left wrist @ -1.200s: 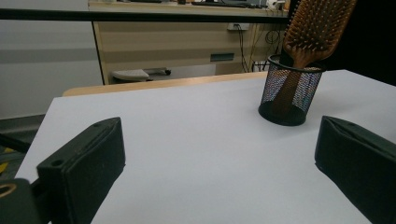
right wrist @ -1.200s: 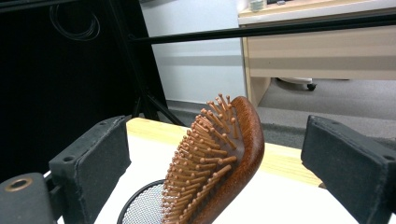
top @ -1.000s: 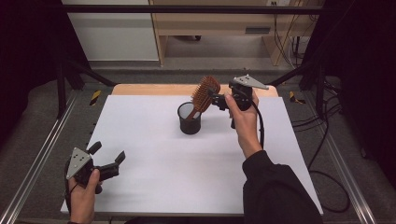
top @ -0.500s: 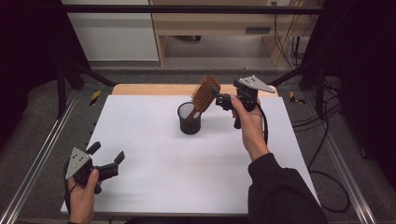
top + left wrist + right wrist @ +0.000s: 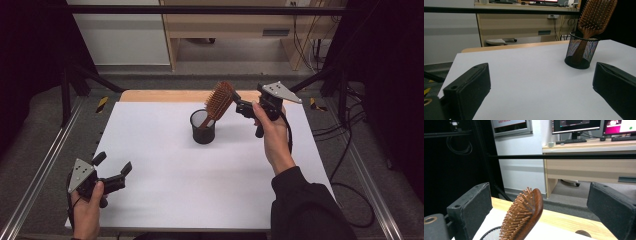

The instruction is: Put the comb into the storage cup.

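Resting low at the lower left of the high view, left tool [image 5: 111, 169], jaws spread wide and gripping nothing, a hand [image 5: 86, 212] wrapped round its grip, sitting on the white bench [image 5: 165, 165]. Looking along that tool's own view: two black jaws far apart at the bottom corners, bare bench between them, mesh cup [image 5: 581, 51] sitting upper right of frame.

Moving to centre of the high view: black mesh cup [image 5: 203, 126] standing upright on the bench, well apart from the left tool. Leaning out of it up and to the right, wooden hairbrush [image 5: 218, 102], handle down inside the cup, bristled head sticking up above the rim.

Further right, hovering just beside the brush head, right tool [image 5: 239, 106], jaws gaping wide, clamping nothing, held by a hand [image 5: 272, 137] in a dark sleeve [image 5: 305, 205]. In the right tool's view, hairbrush [image 5: 522, 216] rising at lower centre between the two open jaws, touching neither, cup rim [image 5: 491, 232] peeking at the bottom edge.
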The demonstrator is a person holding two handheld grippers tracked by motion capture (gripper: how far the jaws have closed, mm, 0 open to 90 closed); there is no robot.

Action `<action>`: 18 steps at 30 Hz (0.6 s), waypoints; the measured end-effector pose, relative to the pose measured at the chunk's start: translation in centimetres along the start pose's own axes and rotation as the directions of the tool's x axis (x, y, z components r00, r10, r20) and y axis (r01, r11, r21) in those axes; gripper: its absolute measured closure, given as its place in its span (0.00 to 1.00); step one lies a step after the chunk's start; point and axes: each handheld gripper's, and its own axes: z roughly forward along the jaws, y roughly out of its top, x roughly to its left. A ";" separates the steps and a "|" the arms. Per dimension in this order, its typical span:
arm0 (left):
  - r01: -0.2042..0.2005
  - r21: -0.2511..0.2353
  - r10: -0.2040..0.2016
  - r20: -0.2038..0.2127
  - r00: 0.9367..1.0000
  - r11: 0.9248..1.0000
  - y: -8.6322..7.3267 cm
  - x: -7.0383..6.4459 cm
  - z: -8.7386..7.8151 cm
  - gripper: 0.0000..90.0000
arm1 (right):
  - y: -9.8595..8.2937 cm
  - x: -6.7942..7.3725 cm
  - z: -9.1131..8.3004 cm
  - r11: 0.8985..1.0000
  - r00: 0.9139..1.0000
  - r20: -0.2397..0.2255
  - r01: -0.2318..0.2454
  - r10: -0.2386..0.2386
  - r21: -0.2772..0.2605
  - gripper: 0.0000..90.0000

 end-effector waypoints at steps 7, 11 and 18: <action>-0.014 -0.013 0.014 0.005 1.000 1.000 0.0 0.1 -0.2 0.02 | 0.1 -0.5 -0.8 1.000 1.000 0.010 0.014 -0.014 -0.002 0.06; -0.018 -0.017 0.018 0.008 1.000 1.000 0.0 0.0 -0.3 0.02 | 0.2 -0.8 -1.1 1.000 1.000 0.013 0.008 -0.008 -0.007 0.06; -0.026 -0.031 0.027 0.009 1.000 0.999 0.1 0.2 -0.5 0.02 | 0.1 -1.1 -1.4 1.000 0.999 0.022 0.024 -0.024 -0.010 0.05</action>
